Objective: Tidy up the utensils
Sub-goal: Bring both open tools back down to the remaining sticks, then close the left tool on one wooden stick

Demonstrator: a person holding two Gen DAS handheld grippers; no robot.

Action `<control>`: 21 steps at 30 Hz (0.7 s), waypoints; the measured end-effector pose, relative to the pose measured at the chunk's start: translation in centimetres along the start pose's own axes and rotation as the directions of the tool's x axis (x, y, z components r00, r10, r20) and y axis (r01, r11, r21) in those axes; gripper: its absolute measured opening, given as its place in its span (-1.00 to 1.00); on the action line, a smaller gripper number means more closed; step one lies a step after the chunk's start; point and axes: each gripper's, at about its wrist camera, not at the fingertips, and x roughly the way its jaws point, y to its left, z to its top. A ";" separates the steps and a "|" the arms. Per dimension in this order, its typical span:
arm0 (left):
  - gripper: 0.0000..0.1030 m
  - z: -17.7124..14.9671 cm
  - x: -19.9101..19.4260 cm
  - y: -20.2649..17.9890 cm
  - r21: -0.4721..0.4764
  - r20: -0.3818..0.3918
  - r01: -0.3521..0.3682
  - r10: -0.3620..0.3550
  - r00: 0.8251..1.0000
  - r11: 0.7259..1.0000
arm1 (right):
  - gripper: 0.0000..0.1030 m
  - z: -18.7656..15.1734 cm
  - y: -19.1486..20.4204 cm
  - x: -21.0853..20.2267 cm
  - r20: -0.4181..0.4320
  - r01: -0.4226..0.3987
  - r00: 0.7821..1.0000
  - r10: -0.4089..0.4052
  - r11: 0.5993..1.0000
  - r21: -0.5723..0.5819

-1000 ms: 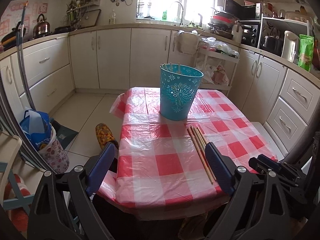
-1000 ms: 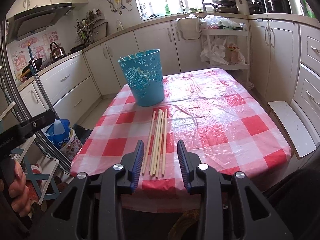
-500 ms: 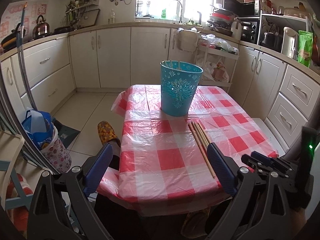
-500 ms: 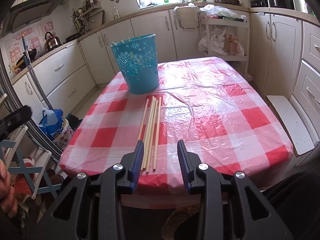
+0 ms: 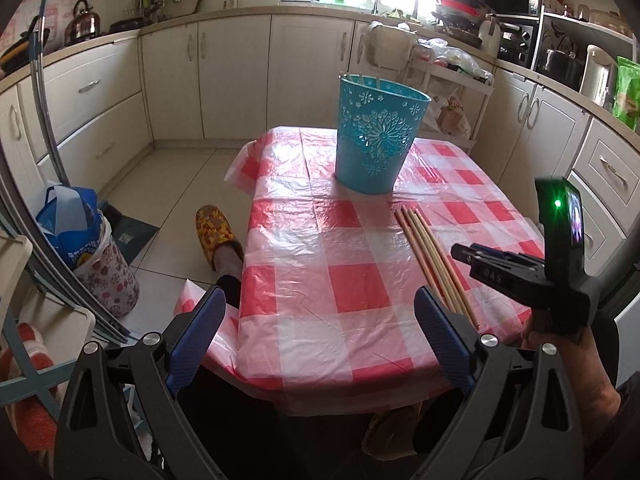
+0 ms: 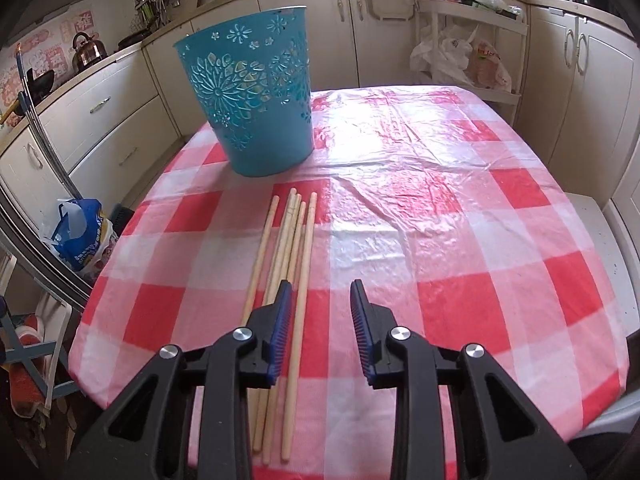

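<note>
Several long wooden chopsticks lie side by side on the red-and-white checked tablecloth, in front of a teal cut-out basket. My right gripper is open and empty, low over the near ends of the chopsticks, its left finger above them. My left gripper is wide open and empty, back at the table's near edge. In the left wrist view the chopsticks lie right of centre, the basket stands behind them, and the right gripper's body reaches in from the right. A few sticks stand inside the basket.
Kitchen cabinets run around the room. A blue bag in a floral bin stands on the floor to the left. A slippered foot is beside the table. A white rack with bags stands behind the table.
My right gripper has moved forward and down over the near ends of the chopsticks. The left gripper has pulled back and risen a little. Both stay open.
</note>
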 end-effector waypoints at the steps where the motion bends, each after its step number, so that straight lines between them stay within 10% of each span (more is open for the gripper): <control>1: 0.77 -0.1 0.3 0.1 -0.002 -0.006 0.000 0.000 1.000 1.000 | -0.41 0.2 0.2 0.5 -0.008 0.004 1.000 -0.004 1.000 -0.014; 21: 0.77 3.7 13.7 -7.0 0.065 -0.153 0.067 -0.057 0.987 0.996 | -0.62 0.5 -2.7 1.7 -0.029 0.022 0.999 -0.025 0.995 -0.094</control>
